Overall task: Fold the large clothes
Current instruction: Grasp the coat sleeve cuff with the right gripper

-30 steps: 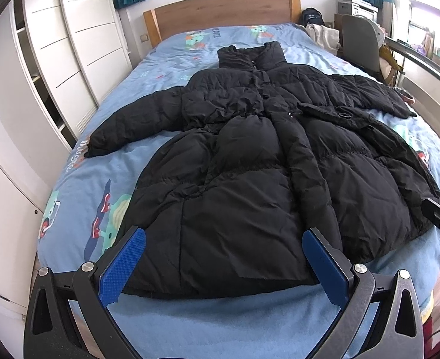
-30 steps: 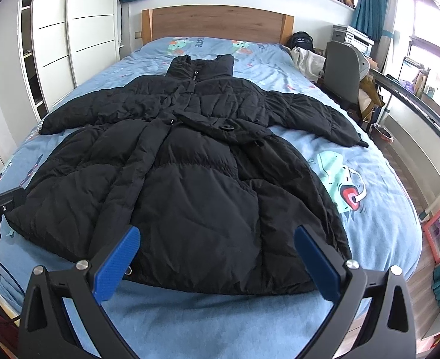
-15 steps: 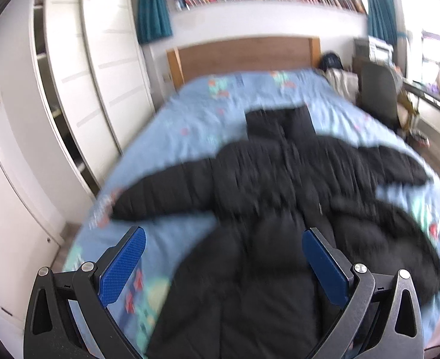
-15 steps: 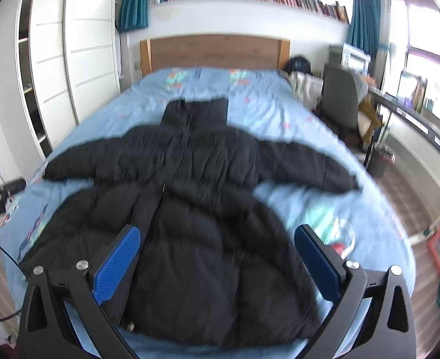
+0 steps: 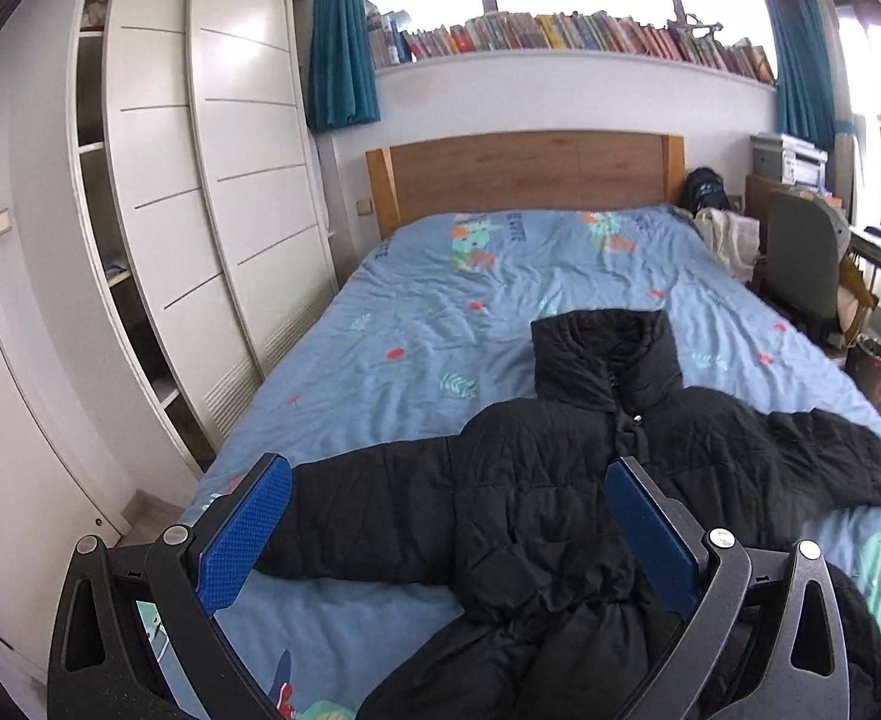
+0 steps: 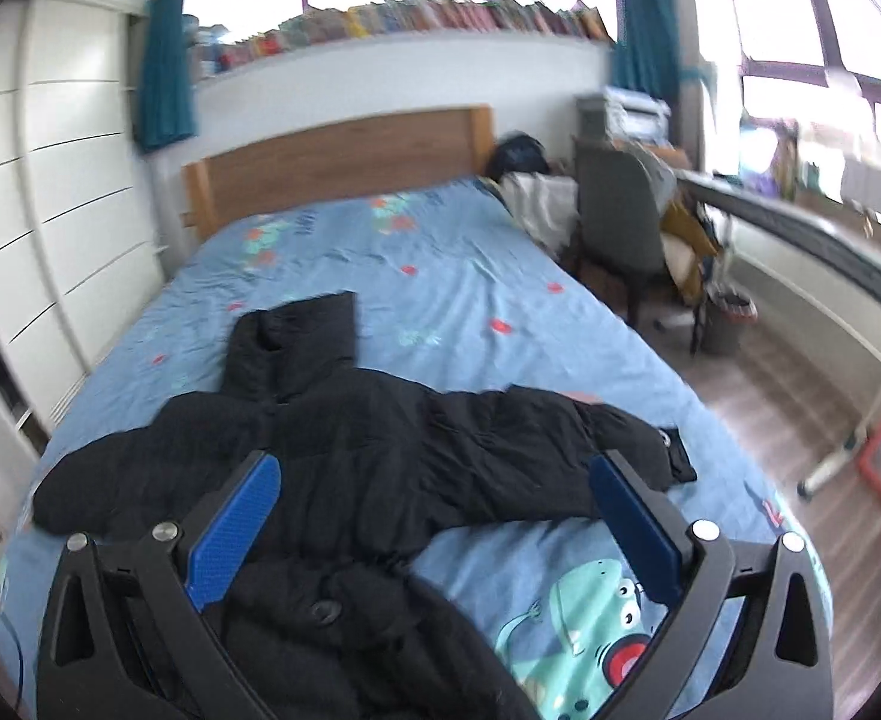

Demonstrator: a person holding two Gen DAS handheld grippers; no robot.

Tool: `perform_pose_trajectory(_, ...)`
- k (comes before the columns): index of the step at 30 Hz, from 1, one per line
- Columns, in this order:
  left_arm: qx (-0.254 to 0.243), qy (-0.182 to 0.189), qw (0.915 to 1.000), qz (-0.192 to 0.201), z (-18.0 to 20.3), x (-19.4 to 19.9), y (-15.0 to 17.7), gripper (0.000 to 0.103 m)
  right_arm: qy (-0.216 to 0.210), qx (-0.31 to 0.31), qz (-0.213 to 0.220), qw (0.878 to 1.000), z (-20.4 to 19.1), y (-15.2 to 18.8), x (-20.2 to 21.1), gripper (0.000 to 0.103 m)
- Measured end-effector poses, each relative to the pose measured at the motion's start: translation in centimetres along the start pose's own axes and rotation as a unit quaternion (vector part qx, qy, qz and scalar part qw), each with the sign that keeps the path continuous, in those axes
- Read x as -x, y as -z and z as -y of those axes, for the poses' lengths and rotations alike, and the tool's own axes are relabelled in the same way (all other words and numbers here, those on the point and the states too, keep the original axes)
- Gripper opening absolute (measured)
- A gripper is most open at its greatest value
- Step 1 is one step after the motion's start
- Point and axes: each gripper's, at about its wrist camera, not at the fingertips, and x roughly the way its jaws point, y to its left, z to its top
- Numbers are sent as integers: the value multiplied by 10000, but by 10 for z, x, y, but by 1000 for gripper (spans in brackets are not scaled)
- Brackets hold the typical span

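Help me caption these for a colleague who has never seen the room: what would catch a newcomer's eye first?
The big black puffer coat lying spread on the blue patterned bedspread, sleeves out to both sides and collar toward the wooden headboard. Next, the open left gripper and right gripper in the foreground, and the long row of books under the window.
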Motion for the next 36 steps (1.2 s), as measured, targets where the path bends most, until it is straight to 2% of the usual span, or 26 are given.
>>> perform_pose_trajectory(3, -69, -54, 9998, -185, 3, -26, 6, 103, -70, -551, -335, 9979, 34, -1, -54, 103)
perform_pose_trajectory(6, -87, -113, 9990, -432, 2, -56, 15, 102, -104, -1316, -635, 9892, 76, 12, -105, 103)
perform_pose_trajectory(10, -91, -242, 9968, -759, -2, -92, 31, 103, -7, -2208, -971, 9705, 124, 45, -168, 103)
perform_pose_trajectory(14, -31, -390, 9942, -1007, -11, -120, 44, 102, 17, -2836, -1161, 9519, 160, 77, -209, 103)
perform_pose_trajectory(22, 46, -516, 9892, -1372, -17, -154, 66, 102, -183, -3925, -1110, 9128, 210, 110, -249, 103)
perform_pose_trajectory(27, -59, -488, 9871, -1524, -10, -163, 77, 102, -398, -4528, -830, 8869, 237, 120, -262, 103)
perform_pose_trajectory(31, -59, -482, 9862, -1581, -6, -167, 80, 102, -457, -4810, -591, 8735, 252, 128, -265, 103)
perform_pose_trajectory(32, -50, -481, 9862, -1585, -5, -167, 81, 102, -482, -4869, -536, 8705, 255, 129, -266, 101)
perform_pose_trajectory(34, -32, -475, 9862, -1586, -4, -167, 80, 102, -523, -4981, -449, 8644, 261, 131, -267, 91)
perform_pose_trajectory(35, -28, -466, 9862, -1586, -3, -167, 80, 102, -551, -5056, -421, 8600, 263, 133, -268, 77)
perform_pose_trajectory(36, -32, -457, 9863, -1585, -2, -167, 80, 102, -578, -5133, -415, 8552, 265, 136, -268, 58)
